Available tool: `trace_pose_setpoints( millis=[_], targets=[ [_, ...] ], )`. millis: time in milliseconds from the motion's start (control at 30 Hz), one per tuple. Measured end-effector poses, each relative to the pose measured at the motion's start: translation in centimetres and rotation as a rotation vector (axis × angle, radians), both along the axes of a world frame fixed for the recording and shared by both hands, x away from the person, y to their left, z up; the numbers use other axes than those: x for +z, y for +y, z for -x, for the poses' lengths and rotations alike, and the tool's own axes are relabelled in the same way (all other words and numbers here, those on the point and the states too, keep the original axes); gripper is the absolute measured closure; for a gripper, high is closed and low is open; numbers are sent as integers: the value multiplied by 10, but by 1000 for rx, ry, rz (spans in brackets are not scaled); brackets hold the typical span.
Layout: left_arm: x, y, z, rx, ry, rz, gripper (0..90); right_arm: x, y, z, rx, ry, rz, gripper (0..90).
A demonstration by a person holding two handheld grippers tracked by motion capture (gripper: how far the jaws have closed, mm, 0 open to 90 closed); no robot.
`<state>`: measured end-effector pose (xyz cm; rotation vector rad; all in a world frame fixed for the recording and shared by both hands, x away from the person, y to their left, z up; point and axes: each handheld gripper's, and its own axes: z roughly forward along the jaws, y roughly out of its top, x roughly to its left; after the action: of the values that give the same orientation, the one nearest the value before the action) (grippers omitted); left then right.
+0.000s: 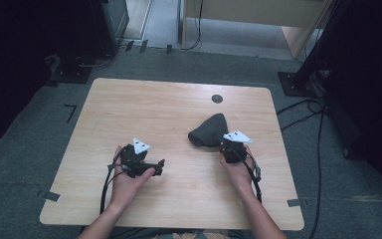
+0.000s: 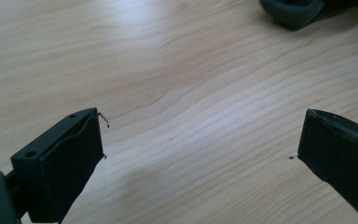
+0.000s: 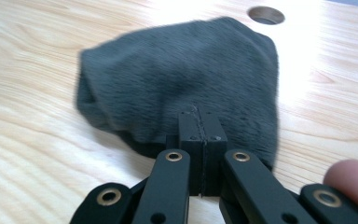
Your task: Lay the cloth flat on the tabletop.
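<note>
While the right tool (image 3: 199, 123) pinches the cloth (image 3: 182, 74), a hole (image 3: 265, 15) lies beyond.

The left claw (image 2: 200, 154) stands wide apart, its two black jaws rising from the lower corners with nothing between them but the pale wood-grain counter (image 2: 177, 84). A thin thread curls off the left jaw's tip. At the top right edge lies part of a dark grey, soft-looking cloth (image 2: 293, 10).

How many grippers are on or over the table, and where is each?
2. The left gripper is over the table's near left part, jaws wide apart. The right gripper is at the near right, jaws shut at the dark cloth's edge.
</note>
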<state>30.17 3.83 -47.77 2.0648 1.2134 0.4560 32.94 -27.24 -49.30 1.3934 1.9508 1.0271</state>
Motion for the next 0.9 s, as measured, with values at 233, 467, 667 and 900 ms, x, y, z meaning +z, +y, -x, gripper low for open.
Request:
trace_pose_setpoints(
  millis=[233, 467, 667, 900],
  targets=[
    [3, -23, -7, -46, -7, 24, 0, 8, 8, 6, 27, -47, -28, 696],
    [-7, -33, -14, -65, 37, 39, 0, 3, 22, -14, -65, -16, -80, 164],
    [-3, -34, -11, -81, 13, 59, 0, -14, 43, -19, -102, -15, 95, 287],
    [-15, -40, -9, -113, 30, 43, 0, -12, 30, -13, -60, -24, 90, 618]
  ],
)
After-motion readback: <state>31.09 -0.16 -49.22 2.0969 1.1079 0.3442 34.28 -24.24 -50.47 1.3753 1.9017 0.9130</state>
